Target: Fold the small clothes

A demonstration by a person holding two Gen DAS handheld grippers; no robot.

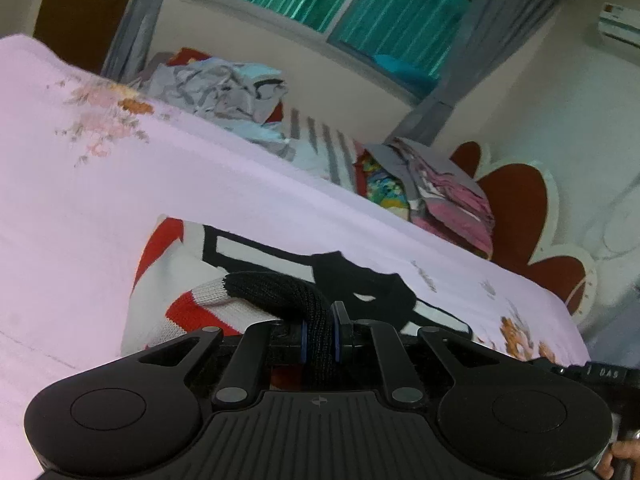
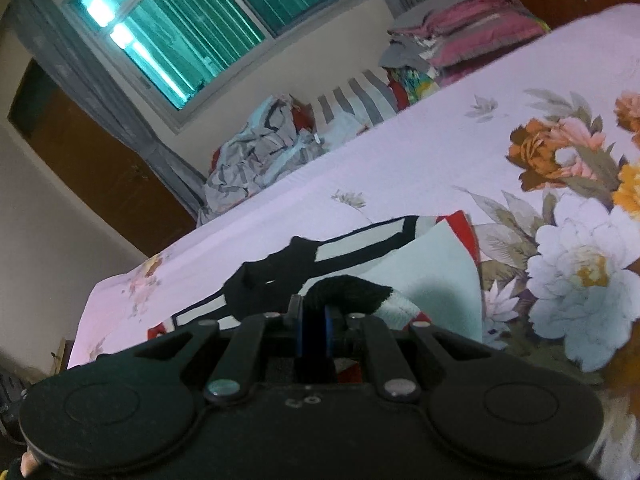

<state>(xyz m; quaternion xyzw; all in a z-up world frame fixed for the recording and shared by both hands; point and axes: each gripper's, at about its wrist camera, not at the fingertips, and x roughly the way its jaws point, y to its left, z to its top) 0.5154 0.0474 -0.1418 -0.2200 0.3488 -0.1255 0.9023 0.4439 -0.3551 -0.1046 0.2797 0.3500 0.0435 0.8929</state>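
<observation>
A small knit garment [image 1: 176,280] in white, red and black lies on the pink floral bedsheet [image 1: 80,184]. My left gripper [image 1: 319,330] is shut on its black knit hem, which bunches up between the jaws. In the right wrist view the same garment [image 2: 432,276] spreads ahead. My right gripper [image 2: 313,328] is shut on another part of the black hem [image 2: 348,288], which loops up just over the jaws. Both grippers hold the near edge low over the bed.
A crumpled pile of grey and light-blue clothes [image 1: 224,88] lies at the far edge of the bed. A stack of folded pink and colourful clothes [image 1: 436,196] sits near the red-and-white headboard [image 1: 520,216]. A window with teal curtains [image 1: 360,0] is behind.
</observation>
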